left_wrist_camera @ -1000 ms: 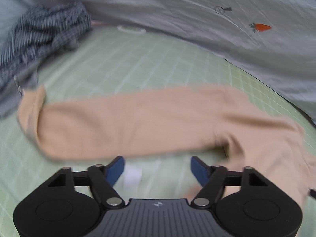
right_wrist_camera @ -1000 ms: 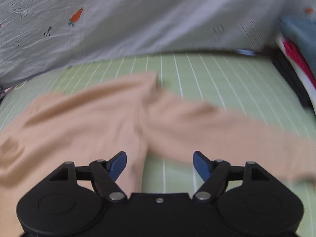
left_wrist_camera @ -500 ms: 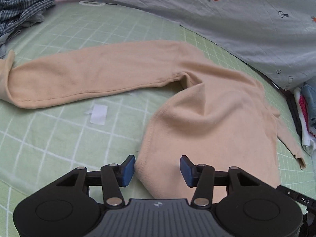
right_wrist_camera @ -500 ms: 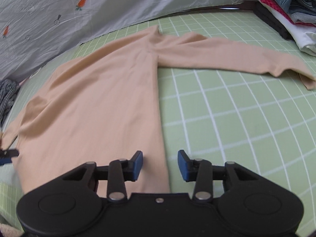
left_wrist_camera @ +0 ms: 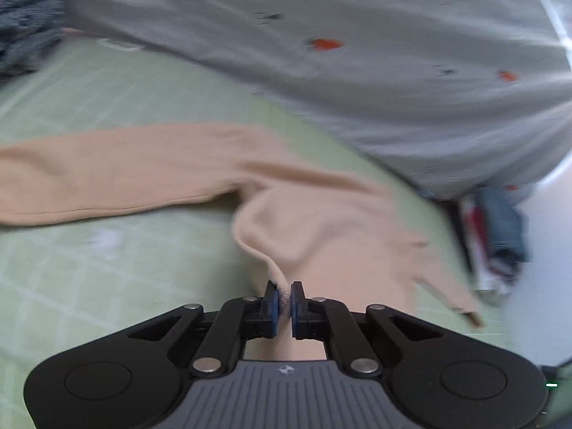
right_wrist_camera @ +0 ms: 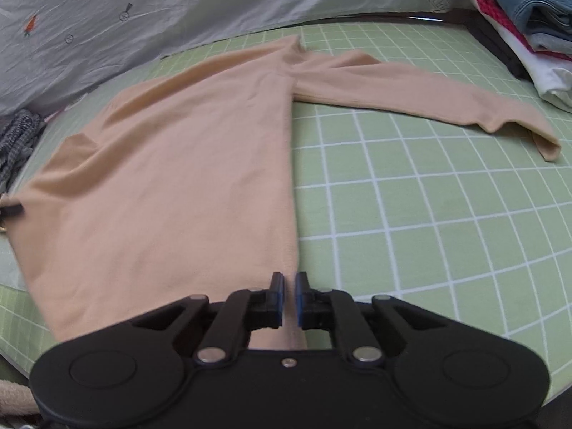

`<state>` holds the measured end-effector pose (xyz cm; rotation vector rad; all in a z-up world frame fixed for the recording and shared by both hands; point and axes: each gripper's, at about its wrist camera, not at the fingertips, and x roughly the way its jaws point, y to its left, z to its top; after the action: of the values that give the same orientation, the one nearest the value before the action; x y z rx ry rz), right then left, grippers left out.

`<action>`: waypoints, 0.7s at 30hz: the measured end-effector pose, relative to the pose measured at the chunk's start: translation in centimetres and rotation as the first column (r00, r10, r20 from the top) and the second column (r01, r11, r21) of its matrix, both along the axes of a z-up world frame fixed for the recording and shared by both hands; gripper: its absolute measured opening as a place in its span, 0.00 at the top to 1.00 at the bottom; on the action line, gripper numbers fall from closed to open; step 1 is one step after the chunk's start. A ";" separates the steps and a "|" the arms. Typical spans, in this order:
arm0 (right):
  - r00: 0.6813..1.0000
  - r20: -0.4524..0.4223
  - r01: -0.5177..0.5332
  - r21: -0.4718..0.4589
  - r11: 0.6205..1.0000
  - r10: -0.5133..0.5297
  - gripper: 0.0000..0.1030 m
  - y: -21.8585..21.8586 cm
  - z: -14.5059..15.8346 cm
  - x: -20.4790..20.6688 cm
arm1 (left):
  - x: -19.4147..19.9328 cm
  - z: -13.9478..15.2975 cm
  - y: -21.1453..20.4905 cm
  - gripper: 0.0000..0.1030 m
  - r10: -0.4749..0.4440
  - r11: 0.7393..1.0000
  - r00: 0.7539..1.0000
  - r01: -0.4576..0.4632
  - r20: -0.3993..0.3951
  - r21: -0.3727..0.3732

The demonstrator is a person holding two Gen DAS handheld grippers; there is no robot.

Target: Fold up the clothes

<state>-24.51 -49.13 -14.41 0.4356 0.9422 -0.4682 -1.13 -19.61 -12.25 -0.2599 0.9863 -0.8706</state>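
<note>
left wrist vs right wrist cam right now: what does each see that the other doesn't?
Only the left wrist view: the left gripper shut on a raised edge of the beige sweater, and a small white scrap on the mat; the image is motion-blurred.

Only the right wrist view: the right gripper closed at the sweater's near hem corner, the torso lying flat, the right sleeve cuff, and print on the sheet.

Both: the sweater, green grid mat, grey carrot-print sheet, folded clothes stack, and a checked garment.
</note>
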 end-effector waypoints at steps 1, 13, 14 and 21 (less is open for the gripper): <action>1.000 -0.002 0.003 0.001 1.000 -0.003 0.93 -0.1 -0.1 -0.1 | -0.4 0.1 -0.8 0.86 -0.036 0.999 0.999 0.036 -0.009 -0.035; 1.000 0.014 -0.008 -0.001 1.000 0.008 0.93 -0.1 -0.2 -0.3 | -3.0 -4.7 -6.1 0.61 -0.218 0.967 0.976 0.219 -0.021 0.127; 1.000 0.020 -0.001 0.006 1.000 0.001 0.93 -0.3 -0.2 -0.5 | -3.0 -5.1 -5.9 0.61 -0.219 0.965 0.975 0.222 -0.036 0.140; 1.000 0.028 0.013 0.005 1.000 -0.013 0.93 -0.1 -0.2 -0.5 | -3.2 -5.3 -5.6 0.60 -0.212 0.961 0.976 0.217 -0.043 0.172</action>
<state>-25.04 -49.20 -14.66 0.4515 0.9143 -0.4707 -4.31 -25.19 -17.53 -0.0121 1.1215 -0.9718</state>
